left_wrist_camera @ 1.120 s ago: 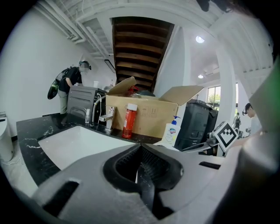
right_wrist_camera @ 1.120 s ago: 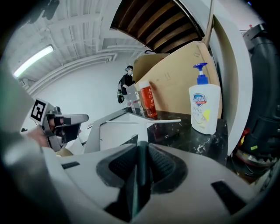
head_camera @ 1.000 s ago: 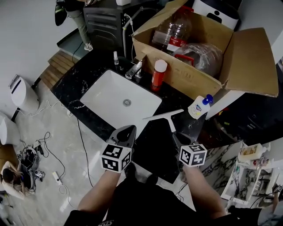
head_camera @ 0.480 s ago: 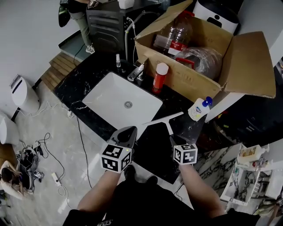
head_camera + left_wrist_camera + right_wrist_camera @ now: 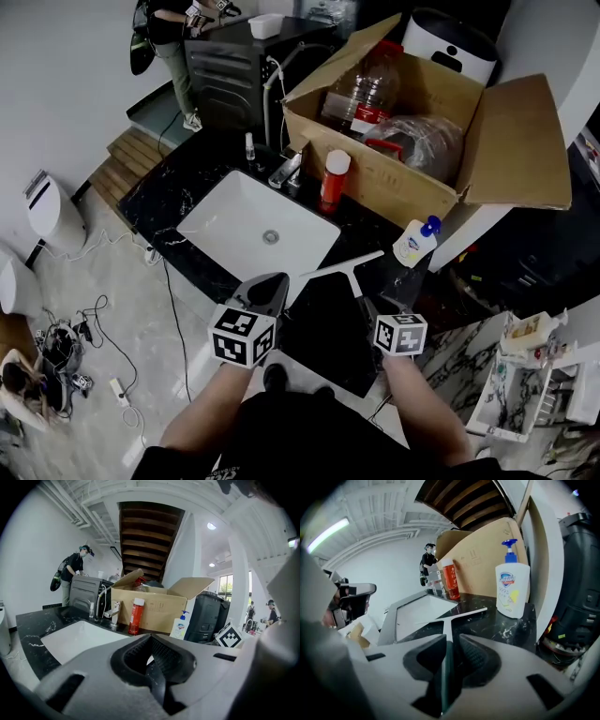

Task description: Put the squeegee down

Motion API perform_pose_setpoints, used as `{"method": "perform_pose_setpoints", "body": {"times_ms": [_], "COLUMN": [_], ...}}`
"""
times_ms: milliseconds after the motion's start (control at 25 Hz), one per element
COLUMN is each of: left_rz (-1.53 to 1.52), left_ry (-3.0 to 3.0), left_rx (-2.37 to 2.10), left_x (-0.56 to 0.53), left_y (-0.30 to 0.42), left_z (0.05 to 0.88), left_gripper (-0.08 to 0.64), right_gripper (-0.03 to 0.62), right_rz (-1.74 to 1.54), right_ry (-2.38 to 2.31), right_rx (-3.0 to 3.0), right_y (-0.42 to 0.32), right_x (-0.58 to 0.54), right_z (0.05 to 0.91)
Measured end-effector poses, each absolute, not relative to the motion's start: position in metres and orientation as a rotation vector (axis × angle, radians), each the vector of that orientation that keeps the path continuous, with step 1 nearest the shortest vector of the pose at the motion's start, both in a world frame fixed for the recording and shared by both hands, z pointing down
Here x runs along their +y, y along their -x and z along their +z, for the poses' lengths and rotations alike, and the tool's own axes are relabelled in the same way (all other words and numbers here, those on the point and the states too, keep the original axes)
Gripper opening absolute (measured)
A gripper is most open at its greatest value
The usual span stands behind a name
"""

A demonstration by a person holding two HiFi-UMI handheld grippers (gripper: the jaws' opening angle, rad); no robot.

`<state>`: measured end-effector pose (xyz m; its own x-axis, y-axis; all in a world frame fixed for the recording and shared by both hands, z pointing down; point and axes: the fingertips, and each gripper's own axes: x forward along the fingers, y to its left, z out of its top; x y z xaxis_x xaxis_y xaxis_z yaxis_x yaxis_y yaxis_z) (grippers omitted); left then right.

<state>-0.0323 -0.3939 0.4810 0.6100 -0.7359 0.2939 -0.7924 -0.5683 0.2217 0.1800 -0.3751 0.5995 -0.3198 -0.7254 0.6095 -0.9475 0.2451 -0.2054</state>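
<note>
The right gripper is clamped on the thin flat handle of the pale grey T-shaped squeegee, with the jaws pressed against both faces of the handle near its tail end. The left gripper hangs beside it with its jaws drawn together and nothing between them.

From the right jaws the handle runs straight away from the person, roughly toward the big open cardboard box. At the far end the long blade lies crosswise. One tip of the blade reaches toward the near corner of the white rectangular sink basin, and the other toward the white soap bottle with the blue pump. The squeegee is out over the black marble countertop, between sink and bottle, low and close to level (neither view settles whether the blade already rests on the stone).

As for handling, it looks light, a slim stiff handle with a narrow bar across the top. It should be rigid along both arms, though the wiping edge itself is probably soft. With the grip at the tail, the blade end sits well out from the jaws, so it may droop or swing if the hold loosens early. The handle looks smooth, so it could slide between the pads. Set-down looks easy, judging by the flat bare stone under it: lower it until blade and handle both lie flat, then open the jaws. The one risk is the sink lip, as a blade tip left over the basin could tip it in.
</note>
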Motion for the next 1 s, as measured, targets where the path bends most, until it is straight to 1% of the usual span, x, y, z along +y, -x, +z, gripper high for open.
{"method": "perform_pose_setpoints", "body": {"times_ms": [200,480,640,800,1000], "left_rz": [0.264,0.282,0.261,0.219,0.112], "left_ry": [-2.556,-2.691,-2.792,-2.854,-2.892], "left_rx": [-1.182,-1.097,-1.082,-1.095,-1.169], "left_x": [-0.404,-0.414,-0.428,-0.433,-0.428], "left_y": [0.018,-0.014,-0.028,-0.034,-0.034], "left_z": [0.468,0.43,0.394,0.369,0.343], "left_gripper": [0.009,0.009,0.009,0.009,0.009], "right_gripper": [0.089,0.089,0.068,0.006,0.005], "right_rz": [0.759,0.669,0.575,0.467,0.225], "right_ry": [-1.596,-1.56,-1.605,-1.656,-1.678], "right_rx": [-2.214,-2.351,-2.41,-2.492,-2.62], "right_y": [-0.191,-0.19,-0.194,-0.197,-0.197], "right_x": [-0.384,-0.386,-0.387,-0.378,-0.357], "right_z": [0.563,0.499,0.46,0.416,0.358]}}
